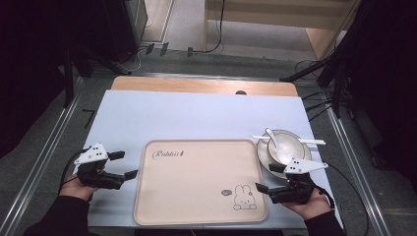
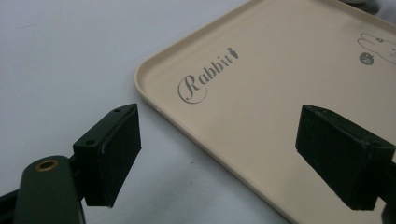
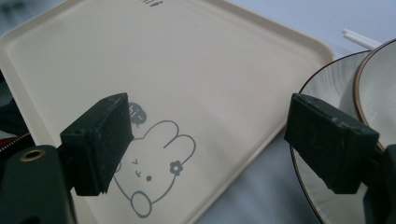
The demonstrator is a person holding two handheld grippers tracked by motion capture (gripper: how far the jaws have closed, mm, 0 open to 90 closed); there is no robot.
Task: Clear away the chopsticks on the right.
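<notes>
Pale blue sheeting covers the bench point(image 1: 196, 113), and on it lies a beige tray point(image 1: 196, 196) printed with "Rabbit" and a small rabbit drawing (nothing rests on it). Just off the tray's left edge, the left tongs point(image 1: 124, 164) stand wide with nothing between the jaws; in the left gripper view point(image 2: 217, 158) the tray's point(image 2: 280, 93) corner and rim lie between the pads, untouched. Just off the tray's right edge, the right tongs point(image 1: 268, 178) also gape wide, holding nothing. Beside the tray's upper right corner sits a white plate point(image 1: 263, 152) carrying a bowl point(image 1: 292, 150), a white spoon point(image 1: 273, 138) and chopsticks point(image 1: 307, 141).
</notes>
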